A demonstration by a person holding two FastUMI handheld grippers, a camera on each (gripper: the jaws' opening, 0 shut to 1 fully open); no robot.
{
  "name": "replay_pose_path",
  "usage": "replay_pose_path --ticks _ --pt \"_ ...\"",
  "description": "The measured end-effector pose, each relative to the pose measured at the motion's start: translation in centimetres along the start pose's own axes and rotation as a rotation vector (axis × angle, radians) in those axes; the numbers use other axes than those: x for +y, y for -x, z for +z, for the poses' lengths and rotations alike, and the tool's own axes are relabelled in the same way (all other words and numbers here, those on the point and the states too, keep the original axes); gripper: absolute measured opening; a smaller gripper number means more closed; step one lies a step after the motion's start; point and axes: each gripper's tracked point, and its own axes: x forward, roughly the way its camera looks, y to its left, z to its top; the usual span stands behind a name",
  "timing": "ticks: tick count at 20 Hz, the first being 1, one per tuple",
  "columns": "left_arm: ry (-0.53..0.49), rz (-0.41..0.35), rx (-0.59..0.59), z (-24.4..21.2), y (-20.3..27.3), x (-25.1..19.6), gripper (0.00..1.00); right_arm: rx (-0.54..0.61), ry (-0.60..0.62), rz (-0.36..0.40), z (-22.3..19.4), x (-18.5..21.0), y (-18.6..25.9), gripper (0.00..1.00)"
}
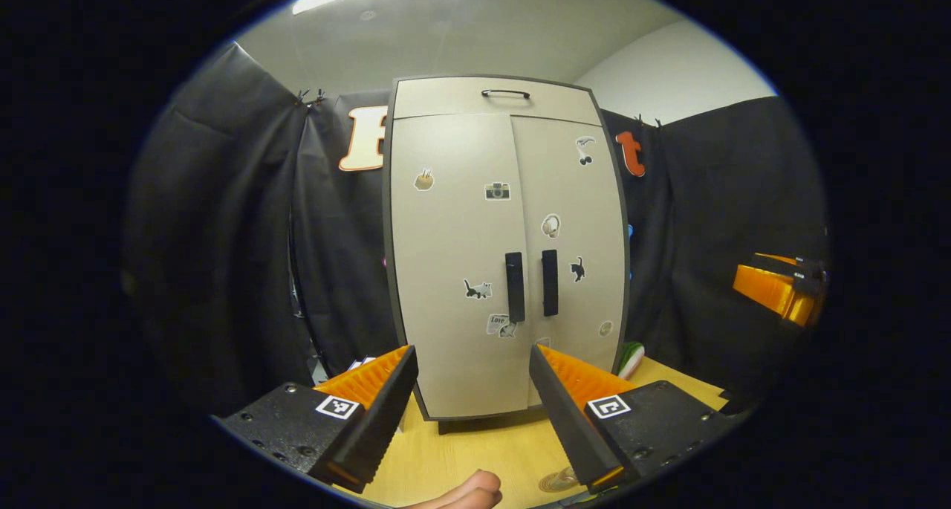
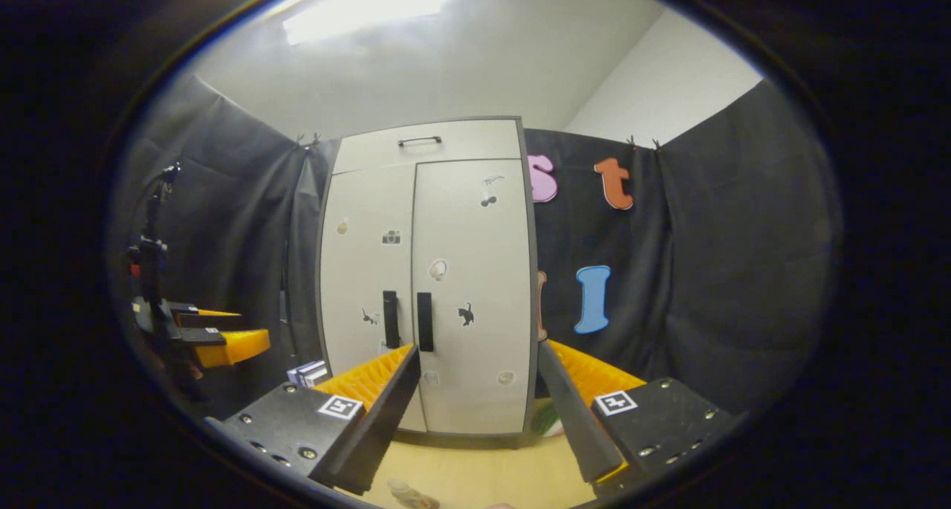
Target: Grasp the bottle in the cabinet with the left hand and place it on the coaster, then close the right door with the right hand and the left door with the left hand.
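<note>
The beige stickered cabinet (image 1: 461,219) at twelve o'clock has both doors shut, so only seam flushness wants checking; the left gripper (image 1: 472,354) and the right gripper (image 2: 477,349) gape wide, empty.

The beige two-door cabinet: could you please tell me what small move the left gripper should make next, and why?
Probably just ease the left gripper back, open: both doors of the beige cabinet look shut, black handles side by side, and it holds nothing.

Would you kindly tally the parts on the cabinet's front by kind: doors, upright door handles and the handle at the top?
Doors: 2
Upright door handles: 2
Top handle: 1
Total: 5
</note>
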Motion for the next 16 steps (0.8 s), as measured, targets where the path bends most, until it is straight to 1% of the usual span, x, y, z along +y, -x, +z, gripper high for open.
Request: replay_pose_path --ticks 1,2,4,7,8,9,10,11,13,16 --pt "0.018 -0.016 0.0 0.0 0.0 -0.2 0.96 -0.004 0.014 0.001 -0.2 0.3 -0.2 0.96" --pt "0.024 -0.018 0.008 0.0 0.1 0.0 0.96 0.008 0.025 -0.005 -0.7 0.5 -0.4 0.98" --pt "0.007 -0.009 0.009 0.2 0.0 0.6 0.96 0.029 0.032 -0.019 -1.3 0.7 -0.3 0.98" --pt "-0.004 -0.018 0.013 -0.4 -0.6 0.4 0.96 0.038 0.025 -0.002 -1.9 1.5 -0.6 0.98" --pt "-0.005 -0.019 0.023 -0.8 -0.8 0.3 0.96 0.045 0.027 -0.003 -2.2 1.5 -0.7 0.95" --pt "-0.002 -0.02 0.036 -1.4 -0.9 0.2 0.96 0.048 0.031 -0.011 -2.5 1.2 -0.7 0.98" --pt "0.007 -0.025 0.043 -1.8 -1.0 0.0 0.96 0.048 0.032 -0.016 -2.7 0.9 -0.6 0.95" --pt "0.017 -0.03 0.052 -2.1 -1.3 -0.5 0.96 0.047 0.03 -0.016 -2.8 0.8 -0.6 0.98" --pt "0.026 -0.052 0.071 -2.4 -1.5 -1.4 0.96 0.05 0.016 -0.006 -3.1 1.0 -0.4 0.98" --pt "0.008 -0.038 0.044 -1.5 -1.8 -1.6 0.96 0.036 0.024 0.021 -3.0 0.9 -0.5 0.98"
